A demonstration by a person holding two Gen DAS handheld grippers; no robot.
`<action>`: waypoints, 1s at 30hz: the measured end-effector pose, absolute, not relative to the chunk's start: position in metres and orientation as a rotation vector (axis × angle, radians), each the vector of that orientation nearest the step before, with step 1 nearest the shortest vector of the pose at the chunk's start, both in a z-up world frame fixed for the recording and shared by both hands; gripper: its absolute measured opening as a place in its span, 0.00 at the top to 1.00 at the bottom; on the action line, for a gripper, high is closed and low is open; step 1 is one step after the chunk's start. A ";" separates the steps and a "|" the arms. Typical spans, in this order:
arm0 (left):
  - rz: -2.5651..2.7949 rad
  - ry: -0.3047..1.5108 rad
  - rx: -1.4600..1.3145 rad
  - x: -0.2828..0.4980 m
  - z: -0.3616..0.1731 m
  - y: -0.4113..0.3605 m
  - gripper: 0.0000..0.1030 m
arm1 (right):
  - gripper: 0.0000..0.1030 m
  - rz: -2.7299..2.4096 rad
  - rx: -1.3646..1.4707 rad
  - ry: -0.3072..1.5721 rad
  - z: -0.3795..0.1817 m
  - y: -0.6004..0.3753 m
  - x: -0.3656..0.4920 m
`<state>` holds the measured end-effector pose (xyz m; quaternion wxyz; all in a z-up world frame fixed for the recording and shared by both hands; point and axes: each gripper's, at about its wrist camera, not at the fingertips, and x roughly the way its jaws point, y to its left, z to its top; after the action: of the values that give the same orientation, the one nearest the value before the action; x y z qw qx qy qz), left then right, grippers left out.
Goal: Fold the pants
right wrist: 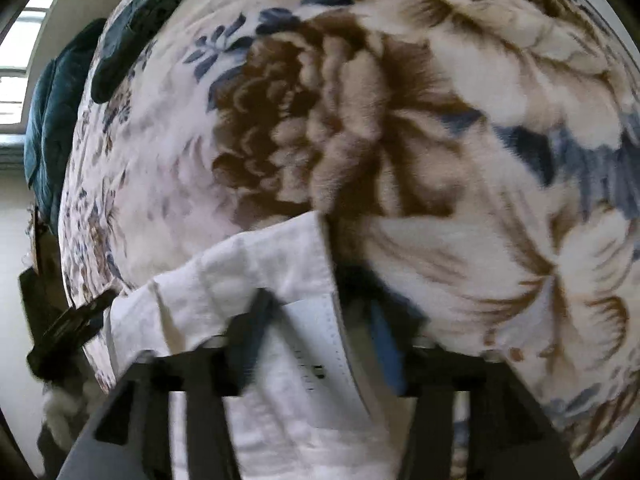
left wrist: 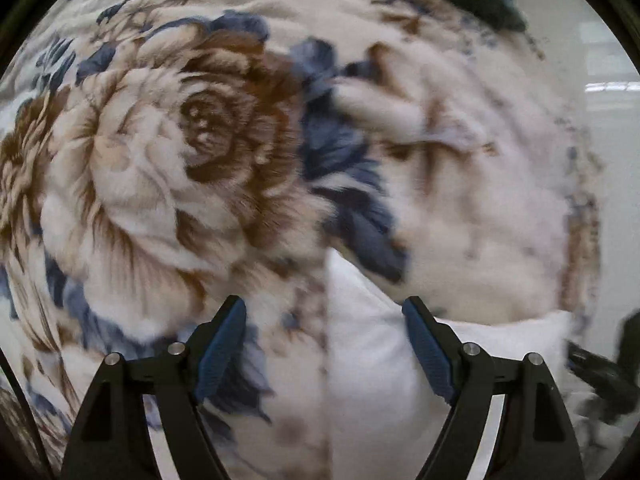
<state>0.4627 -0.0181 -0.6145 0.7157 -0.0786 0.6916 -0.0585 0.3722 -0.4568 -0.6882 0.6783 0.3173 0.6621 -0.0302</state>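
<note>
Your left hand-held gripper (left wrist: 324,344) is spread wide, gripping nothing — white pants (left wrist: 372,360) lie just ahead between its fingers on the floral blanket (left wrist: 160,152). Your right hand-held gripper (right wrist: 320,332) looks closed on the pants' (right wrist: 256,272) edge — blurred, though.

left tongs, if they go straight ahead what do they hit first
Probably the white pants lying just ahead of the open left tongs, with the floral blanket beyond; blur leaves depth unclear.
</note>
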 end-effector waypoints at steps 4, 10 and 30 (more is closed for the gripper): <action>-0.132 1.530 -0.278 0.459 -0.600 -0.009 0.21 | 0.28 -0.015 0.780 1.489 -0.668 -0.471 0.355; -0.143 1.474 -0.429 0.393 -0.557 0.019 0.21 | 0.28 -0.046 0.916 1.626 -0.682 -0.461 0.300; -0.198 1.584 -0.298 0.324 -0.600 -0.020 0.08 | 0.43 -0.086 1.070 1.612 -0.706 -0.431 0.209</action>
<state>0.3239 -0.0201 -0.6000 0.6879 -0.1333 0.7080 -0.0885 0.2093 -0.4308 -0.7065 0.5665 0.4554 0.6858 -0.0364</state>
